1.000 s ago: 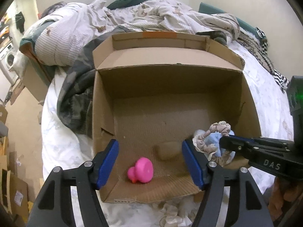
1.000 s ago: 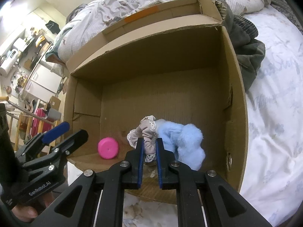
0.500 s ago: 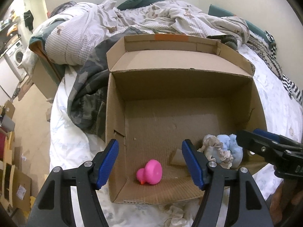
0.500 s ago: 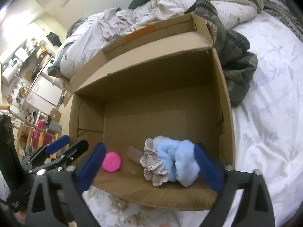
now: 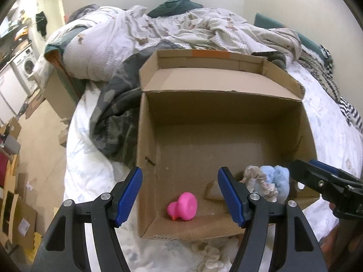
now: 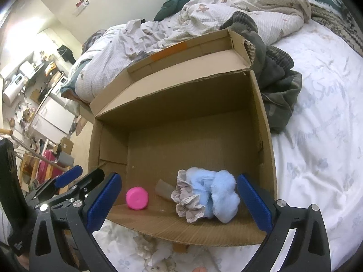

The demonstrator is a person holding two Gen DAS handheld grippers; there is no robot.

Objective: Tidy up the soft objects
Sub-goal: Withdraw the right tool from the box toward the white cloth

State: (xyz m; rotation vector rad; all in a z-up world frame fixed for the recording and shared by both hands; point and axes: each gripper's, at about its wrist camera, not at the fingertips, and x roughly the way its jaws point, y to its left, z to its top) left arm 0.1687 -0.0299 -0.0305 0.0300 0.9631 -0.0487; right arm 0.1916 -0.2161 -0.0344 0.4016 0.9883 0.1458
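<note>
Fingers of the left gripper are standing wide apart, holding nothing, framing a pink duck toy sitting on the floor of the cardboard box; scrunchies are lying to its right. In the right wrist view, the right gripper is gaping open and empty over the beige and blue scrunchies, which are resting near the box's front edge beside the pink toy.
</note>
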